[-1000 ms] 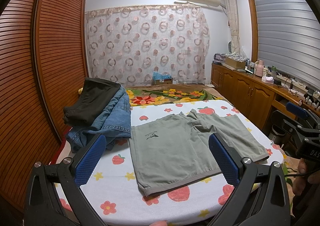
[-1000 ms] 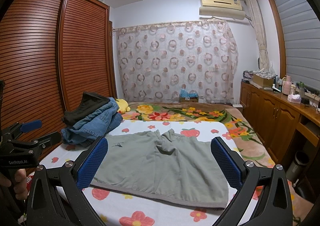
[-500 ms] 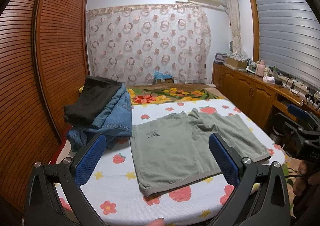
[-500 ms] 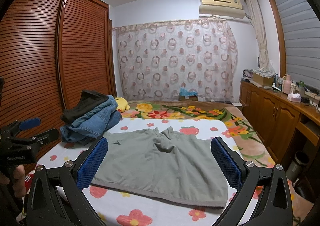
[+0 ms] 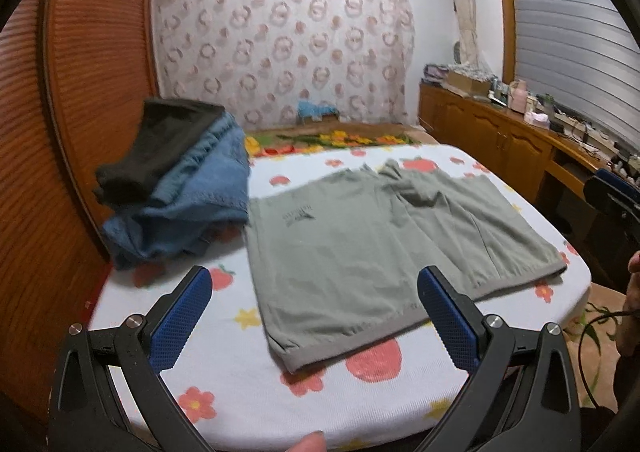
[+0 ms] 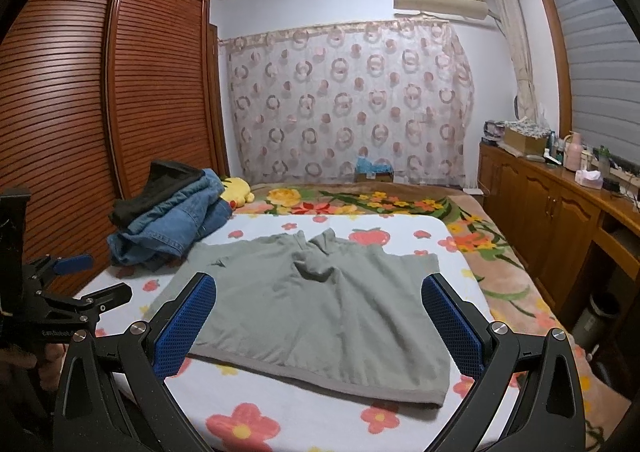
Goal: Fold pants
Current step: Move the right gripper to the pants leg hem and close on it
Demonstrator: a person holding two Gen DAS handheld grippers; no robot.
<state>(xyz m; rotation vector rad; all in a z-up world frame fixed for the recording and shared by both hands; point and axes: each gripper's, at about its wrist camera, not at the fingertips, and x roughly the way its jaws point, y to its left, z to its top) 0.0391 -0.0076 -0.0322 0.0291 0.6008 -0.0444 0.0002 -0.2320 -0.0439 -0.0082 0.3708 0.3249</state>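
Grey-green short pants lie spread flat on the white flower-print bed sheet, waistband nearest me. They also show in the right wrist view. My left gripper is open and empty, hovering above the near left part of the pants. My right gripper is open and empty above the waistband. The left gripper also shows at the left edge of the right wrist view; the right gripper shows at the right edge of the left wrist view.
A pile of blue jeans topped with a dark garment sits on the bed's left side against a wooden wardrobe. A yellow plush toy lies behind it. A wooden cabinet runs along the right wall.
Both grippers have moved forward and lower toward the pants, which now look larger. Both stay open and empty.
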